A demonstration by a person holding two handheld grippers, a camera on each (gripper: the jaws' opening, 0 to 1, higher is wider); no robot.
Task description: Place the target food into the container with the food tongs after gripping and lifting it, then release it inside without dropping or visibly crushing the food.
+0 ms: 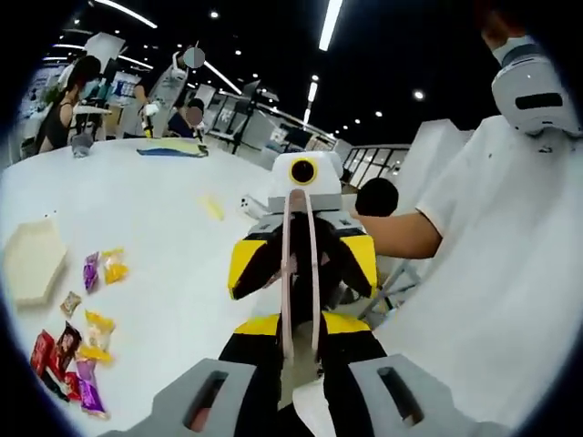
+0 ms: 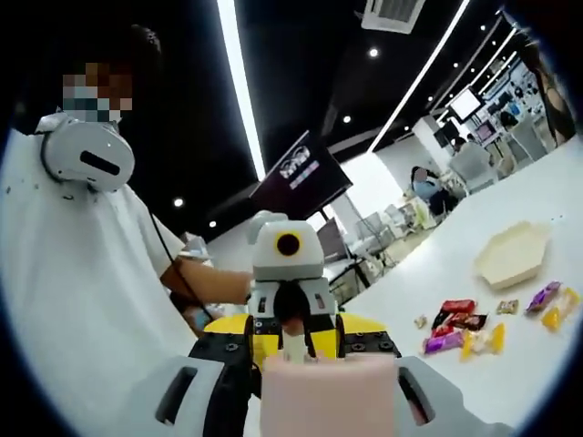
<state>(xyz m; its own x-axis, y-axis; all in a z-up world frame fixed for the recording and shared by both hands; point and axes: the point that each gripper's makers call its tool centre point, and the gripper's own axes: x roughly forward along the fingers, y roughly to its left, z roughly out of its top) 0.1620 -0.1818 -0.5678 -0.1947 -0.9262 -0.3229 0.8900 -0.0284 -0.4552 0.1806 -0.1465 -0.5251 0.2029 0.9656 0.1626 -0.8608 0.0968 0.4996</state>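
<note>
Preparation stage of the transfer, judged from the layout: the food tongs (image 1: 301, 273) are raised in the middle of the frame, spanning the gap between two grippers that face each other, and no food is between their arms.

In the left gripper view, the left gripper (image 1: 301, 364) rises from the bottom centre. Its fingers (image 1: 260, 364) stand narrow on either side of the two thin pink tong arms, but whether they clamp the arms cannot be told. The right gripper (image 1: 301, 264) faces it at centre frame. In the right gripper view, the right gripper (image 2: 328, 373) has its fingers closed on the broad pink end of the tongs (image 2: 328, 396), which spans the space between them, and the left gripper (image 2: 293, 323) meets the narrow far end.

The food is a loose scatter of small wrapped snacks (image 1: 82, 350) lying on the white surface (image 1: 164, 237) at lower left. The same scatter (image 2: 474, 330) lies at right of centre in the right gripper view. The wrappers are red, purple and yellow, glossy and crinkled. Which packet is the target cannot be told.

The container, a shallow cream hexagonal tray (image 1: 32, 259), lies just beyond the snacks and holds nothing that can be seen. It appears at right (image 2: 515, 255) in the right gripper view.

The next move probably calls for lowering the tong tips to one packet at the edge of the scatter and closing on it gently.
</note>
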